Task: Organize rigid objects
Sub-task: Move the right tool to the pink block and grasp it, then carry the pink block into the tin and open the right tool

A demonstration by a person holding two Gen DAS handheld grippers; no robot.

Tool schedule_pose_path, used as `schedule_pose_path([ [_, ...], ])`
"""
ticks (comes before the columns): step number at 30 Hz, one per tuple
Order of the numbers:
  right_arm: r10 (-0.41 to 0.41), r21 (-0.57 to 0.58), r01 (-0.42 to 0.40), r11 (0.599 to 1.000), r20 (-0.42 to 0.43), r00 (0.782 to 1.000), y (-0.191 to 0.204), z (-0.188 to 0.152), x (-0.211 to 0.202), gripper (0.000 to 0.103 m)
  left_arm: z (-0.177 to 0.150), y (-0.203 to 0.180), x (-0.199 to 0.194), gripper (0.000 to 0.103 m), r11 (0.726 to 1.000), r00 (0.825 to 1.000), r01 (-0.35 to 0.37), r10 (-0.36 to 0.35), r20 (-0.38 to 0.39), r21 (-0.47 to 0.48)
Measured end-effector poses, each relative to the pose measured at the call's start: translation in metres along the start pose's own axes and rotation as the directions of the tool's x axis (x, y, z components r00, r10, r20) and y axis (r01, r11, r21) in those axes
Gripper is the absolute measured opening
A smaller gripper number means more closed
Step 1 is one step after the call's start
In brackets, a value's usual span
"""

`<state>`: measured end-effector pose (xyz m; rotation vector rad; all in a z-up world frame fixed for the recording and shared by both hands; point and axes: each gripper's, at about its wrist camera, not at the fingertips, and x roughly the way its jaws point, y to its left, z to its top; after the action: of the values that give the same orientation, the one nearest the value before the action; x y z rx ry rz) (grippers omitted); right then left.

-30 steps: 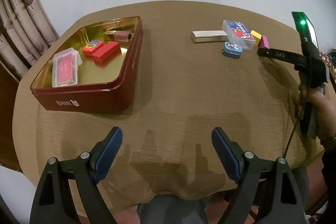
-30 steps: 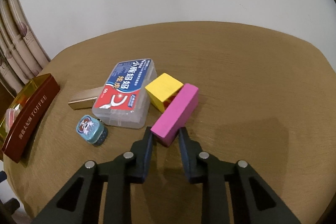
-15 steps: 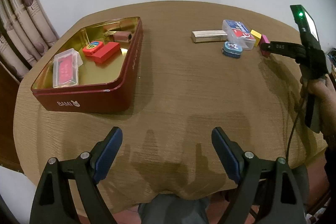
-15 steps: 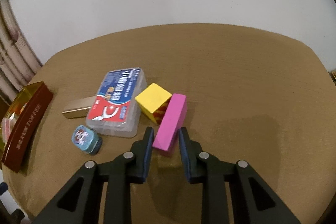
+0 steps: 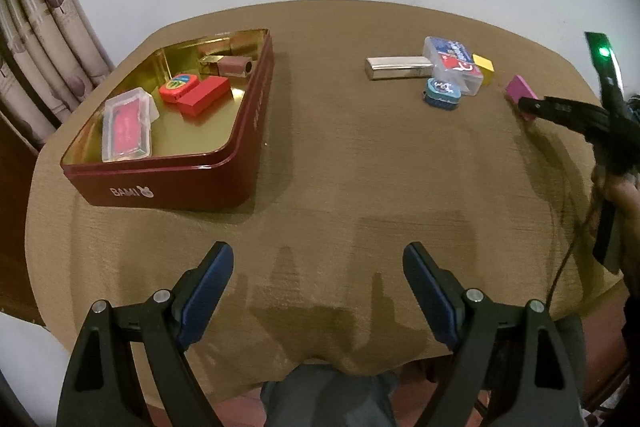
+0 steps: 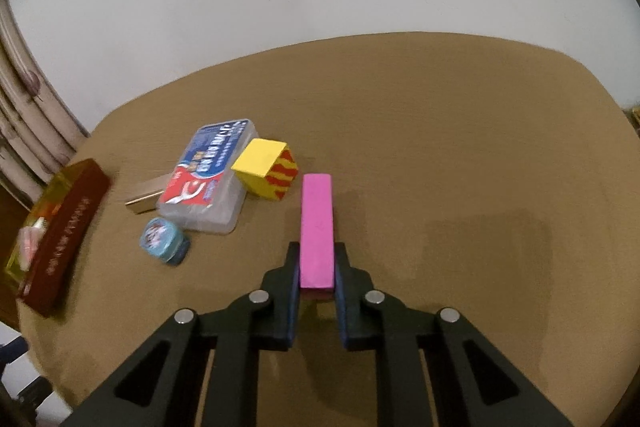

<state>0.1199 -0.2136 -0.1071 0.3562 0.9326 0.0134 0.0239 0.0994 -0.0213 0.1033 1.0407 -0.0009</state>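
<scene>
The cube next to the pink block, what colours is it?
The cube is yellow with red wavy stripes on one side, clearest in the right wrist view.

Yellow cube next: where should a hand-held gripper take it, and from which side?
Grip the yellow cube across its plain top's two free flat faces, coming from above on the right. The clear plastic case crowds its left side, so a sideways approach there looks blocked.

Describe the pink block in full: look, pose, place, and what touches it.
The pink block is a long, plain, matte magenta bar with square ends, seemingly painted wood. It points away from the right wrist camera, its near end clamped between the pads of the right gripper, whose jaws have just closed on it. It sits apart from the yellow cube, above the brown tablecloth; contact with the cloth is unclear.
</scene>
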Motion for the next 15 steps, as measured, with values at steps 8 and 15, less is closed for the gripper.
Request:
schedule_pose_path([
  [8,0.222,-0.079,-0.218,0.973,0.047,0.974,0.059,0.009,-0.067,0.014,-0.021,0.012,-0.020,0.084,0.999,0.999,-0.034,0.034,0.008,-0.024],
  [15,0.429,-0.162,-0.434,0.886,-0.067,0.901,0.179,0.022,-0.057,0.014,-0.041,0.050,-0.027,0.084,0.992,0.996,-0.093,0.093,-0.009,-0.088],
])
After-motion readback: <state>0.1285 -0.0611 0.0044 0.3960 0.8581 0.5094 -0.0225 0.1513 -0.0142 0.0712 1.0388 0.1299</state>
